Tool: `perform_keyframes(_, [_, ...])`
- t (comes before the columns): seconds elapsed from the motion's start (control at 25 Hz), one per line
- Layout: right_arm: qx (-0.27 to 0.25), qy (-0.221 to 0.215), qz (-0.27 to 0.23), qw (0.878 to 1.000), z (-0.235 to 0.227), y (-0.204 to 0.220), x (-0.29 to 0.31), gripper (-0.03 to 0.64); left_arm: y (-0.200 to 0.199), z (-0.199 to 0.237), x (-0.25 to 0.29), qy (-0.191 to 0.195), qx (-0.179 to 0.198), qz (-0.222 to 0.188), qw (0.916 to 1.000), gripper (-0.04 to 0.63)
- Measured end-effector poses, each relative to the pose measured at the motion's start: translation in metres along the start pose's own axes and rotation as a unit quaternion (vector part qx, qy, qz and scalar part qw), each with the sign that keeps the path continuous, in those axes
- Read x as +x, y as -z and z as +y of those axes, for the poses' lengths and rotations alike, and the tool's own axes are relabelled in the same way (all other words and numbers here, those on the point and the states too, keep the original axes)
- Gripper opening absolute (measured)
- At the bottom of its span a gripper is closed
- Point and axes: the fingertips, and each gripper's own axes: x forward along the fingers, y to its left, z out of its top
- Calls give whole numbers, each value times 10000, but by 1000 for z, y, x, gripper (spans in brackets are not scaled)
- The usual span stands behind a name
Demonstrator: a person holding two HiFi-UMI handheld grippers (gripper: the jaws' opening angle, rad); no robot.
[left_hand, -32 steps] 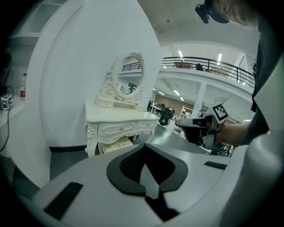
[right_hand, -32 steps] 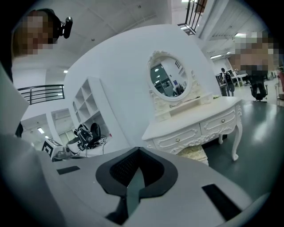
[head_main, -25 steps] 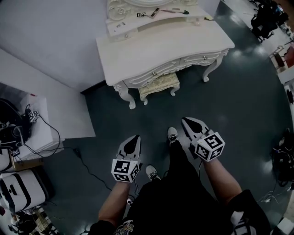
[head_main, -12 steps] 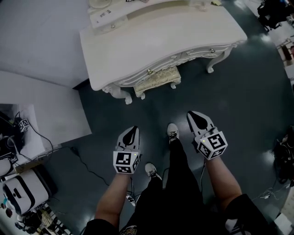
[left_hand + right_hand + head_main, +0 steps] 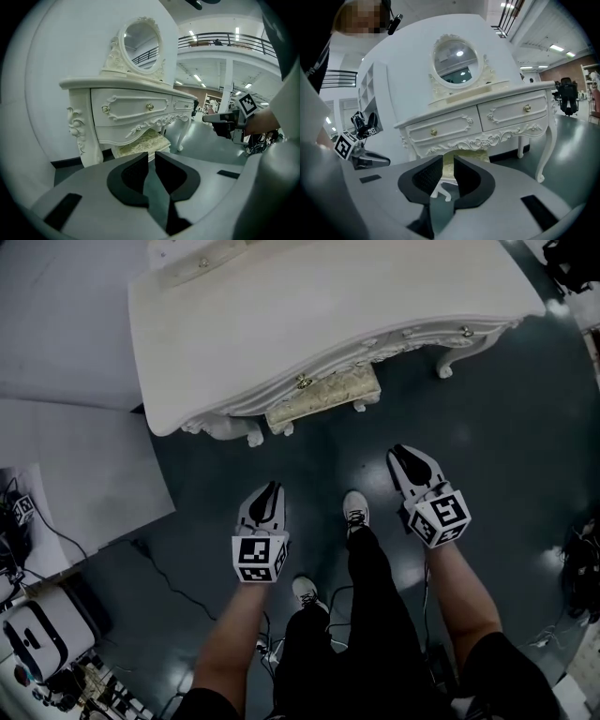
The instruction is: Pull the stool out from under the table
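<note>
The stool has a cream patterned seat and stands tucked under the white carved dressing table, only its front edge showing. My left gripper and right gripper hover over the dark floor short of it, both pointing at the table. Each pair of jaws has just been opening and stands a narrow crack apart with nothing between them. In the left gripper view the stool shows just past my left gripper. In the right gripper view the stool sits behind my right gripper.
A white partition board stands at the left, with cables and equipment at the lower left. The person's shoes are between the grippers. A curved table leg stands to the stool's right. An oval mirror tops the table.
The person has stepped forward, so the table and stool have come nearer in the head view. Both grippers have moved forward with the person and are now closer to the stool.
</note>
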Motion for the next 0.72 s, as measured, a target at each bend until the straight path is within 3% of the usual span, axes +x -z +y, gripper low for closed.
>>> perform_keyframes(0.08, [-130,-22,53,9999,-10,16,21,105,15,9,21,-23,6,-25,10000,56])
perform_keyframes(0.32, [-413,103,272,9987,-58,81,72,151,80,33,88,-148,-103,102,9998,153])
perform_keyframes(0.72, [-631,541,555,9950,-142,192,150,230,165,73,187,-508,-206,65,9985,218])
